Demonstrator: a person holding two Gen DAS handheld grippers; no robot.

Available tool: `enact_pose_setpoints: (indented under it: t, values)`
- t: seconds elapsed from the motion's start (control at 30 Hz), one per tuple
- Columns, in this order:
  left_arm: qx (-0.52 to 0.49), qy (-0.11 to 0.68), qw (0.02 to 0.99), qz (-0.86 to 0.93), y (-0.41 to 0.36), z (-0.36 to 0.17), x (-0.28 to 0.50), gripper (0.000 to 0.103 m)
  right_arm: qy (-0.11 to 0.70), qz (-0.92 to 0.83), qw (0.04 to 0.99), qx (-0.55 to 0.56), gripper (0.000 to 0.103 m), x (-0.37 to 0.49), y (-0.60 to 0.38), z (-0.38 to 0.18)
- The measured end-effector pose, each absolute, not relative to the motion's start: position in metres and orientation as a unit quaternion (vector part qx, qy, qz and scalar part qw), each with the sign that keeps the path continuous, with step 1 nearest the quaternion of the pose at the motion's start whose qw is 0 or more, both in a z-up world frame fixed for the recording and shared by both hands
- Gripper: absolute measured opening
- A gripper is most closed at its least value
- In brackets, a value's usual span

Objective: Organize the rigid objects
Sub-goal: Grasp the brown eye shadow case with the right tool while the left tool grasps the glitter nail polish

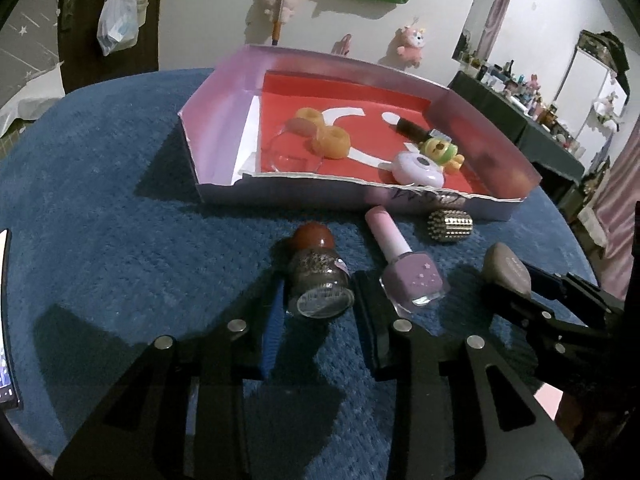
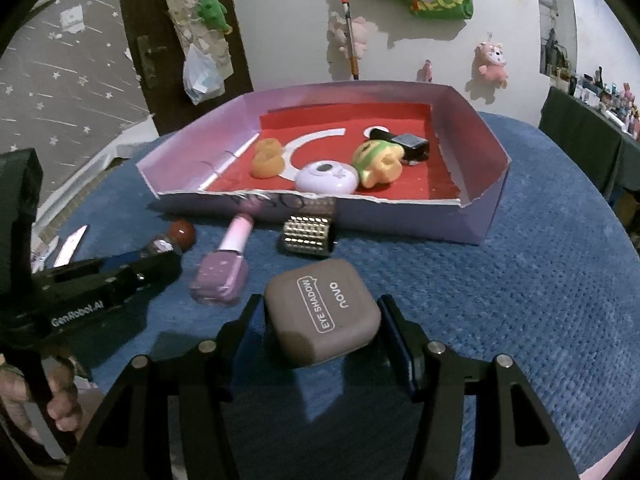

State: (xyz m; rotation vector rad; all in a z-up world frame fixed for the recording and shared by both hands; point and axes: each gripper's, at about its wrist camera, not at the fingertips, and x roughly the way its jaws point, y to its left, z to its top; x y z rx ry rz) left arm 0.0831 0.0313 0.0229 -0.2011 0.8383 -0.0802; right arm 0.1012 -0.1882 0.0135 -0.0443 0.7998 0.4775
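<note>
A lilac cardboard tray (image 1: 216, 128) (image 2: 488, 184) with a red floor stands on the blue cloth. It holds orange rings (image 1: 332, 142), a white round case (image 1: 416, 168), a green-yellow toy (image 2: 378, 160) and a dark bottle (image 1: 414, 128). My left gripper (image 1: 318, 316) is open around a glitter bottle with a red round cap (image 1: 318, 280) lying on the cloth. A lilac nail polish (image 1: 404, 264) (image 2: 224, 268) lies beside it. My right gripper (image 2: 322, 334) is shut on a mauve eye shadow case (image 2: 322, 312).
A studded silver ring (image 1: 450, 226) (image 2: 308, 234) lies in front of the tray's near wall. A phone (image 1: 6, 320) lies at the left edge. Plush toys hang on the wall behind. A shelf of small items stands at the far right.
</note>
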Motion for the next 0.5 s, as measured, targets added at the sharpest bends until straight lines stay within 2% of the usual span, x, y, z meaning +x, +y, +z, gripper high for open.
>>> enact_pose_setpoints:
  t: [0.5]
  values:
    - [-0.098,0.380,0.917,-0.064,0.028,0.044,0.070,0.029,0.357,0.258,0.898,-0.023,0.059,0.081,-0.175,0.045]
